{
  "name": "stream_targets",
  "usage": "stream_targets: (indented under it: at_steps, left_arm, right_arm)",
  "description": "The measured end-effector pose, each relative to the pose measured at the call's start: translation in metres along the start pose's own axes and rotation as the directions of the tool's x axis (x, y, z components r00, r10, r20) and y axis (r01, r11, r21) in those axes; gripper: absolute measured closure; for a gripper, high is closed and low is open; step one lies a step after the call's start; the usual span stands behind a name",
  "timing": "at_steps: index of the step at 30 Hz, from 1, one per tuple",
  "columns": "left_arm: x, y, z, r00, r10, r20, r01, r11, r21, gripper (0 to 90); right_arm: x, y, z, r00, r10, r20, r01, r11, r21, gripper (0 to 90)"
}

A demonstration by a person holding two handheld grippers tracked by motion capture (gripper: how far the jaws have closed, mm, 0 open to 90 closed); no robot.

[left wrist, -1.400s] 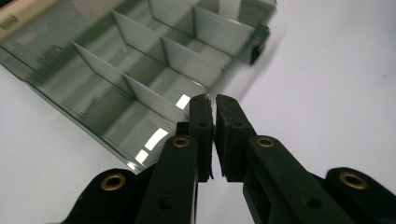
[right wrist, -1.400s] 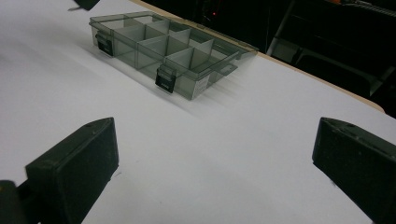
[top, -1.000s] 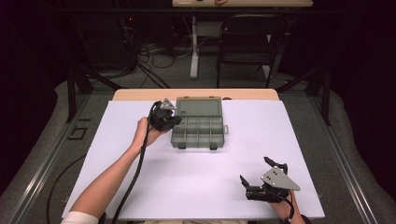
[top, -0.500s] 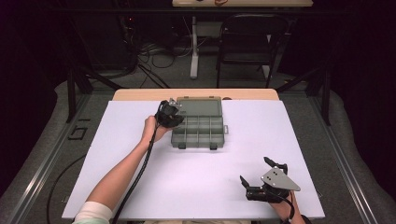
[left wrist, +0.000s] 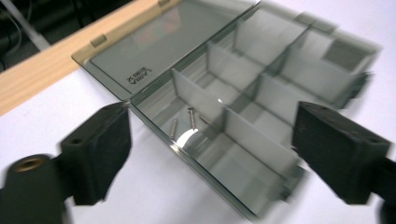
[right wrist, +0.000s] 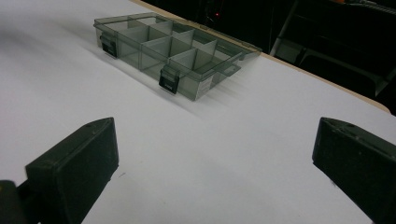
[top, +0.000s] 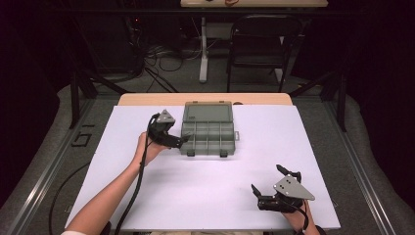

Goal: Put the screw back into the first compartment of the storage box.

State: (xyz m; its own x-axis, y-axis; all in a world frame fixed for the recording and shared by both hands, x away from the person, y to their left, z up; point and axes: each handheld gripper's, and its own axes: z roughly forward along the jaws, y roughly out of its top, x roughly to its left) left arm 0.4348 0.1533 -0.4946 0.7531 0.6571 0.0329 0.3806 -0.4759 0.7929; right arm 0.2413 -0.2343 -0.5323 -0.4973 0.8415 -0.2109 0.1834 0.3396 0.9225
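The compartment box [top: 208, 132] lies open on the white tabletop [top: 205, 196], a little toward twelve o'clock from the middle, with its clear lid [top: 207, 111] folded flat behind it toward the wooden edge. In the left gripper view, two or three small screws [left wrist: 190, 118] and a pale round spot, perhaps a washer or only a reflection, lie in one corner compartment; the other compartments look empty as far as the blur allows to see. The left gripper [top: 182, 142] is at the nine o'clock side of the box, just beside its wall, and its fingers [left wrist: 95, 151] have just been opening; they stand wide and released, with nothing between them. I judge that the step in hand is the dropping of a small part into that corner compartment, and this step seems finished. The right gripper [top: 266, 188] rests near the five o'clock corner of the tabletop, well apart from the box, with fingers [right wrist: 77, 170] spread and empty. The next move probably calls for lifting the left gripper clear of the box wall without pushing it, then fetching another part or closing the lid.
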Motion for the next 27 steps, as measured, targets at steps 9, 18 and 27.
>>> stream_targets:
  at_steps: [9, 18, 27]
  left_arm:
    - [-0.033, -0.035, -0.051, 0.9986, 0.024, -0.048, -0.03, 0.9905, -0.134, 0.0]
    - [-0.057, -0.084, -0.085, 0.9974, 0.024, -0.068, -0.041, 0.9633, -0.265, 0.0]
    - [-0.07, -0.129, -0.102, 0.9979, -0.006, -0.065, -0.012, 0.9643, -0.264, 0.0]
  right_arm:
    - [-0.001, 0.0, -0.001, 0.9998, 0.013, -0.013, -0.013, 1.0, 0.002, 0.0]
    - [-0.002, 0.0, 0.0, 0.9997, 0.024, -0.01, -0.024, 1.0, -0.003, 0.0]
    - [-0.001, 0.0, -0.001, 0.9996, 0.024, -0.013, -0.024, 1.0, -0.001, 0.0]
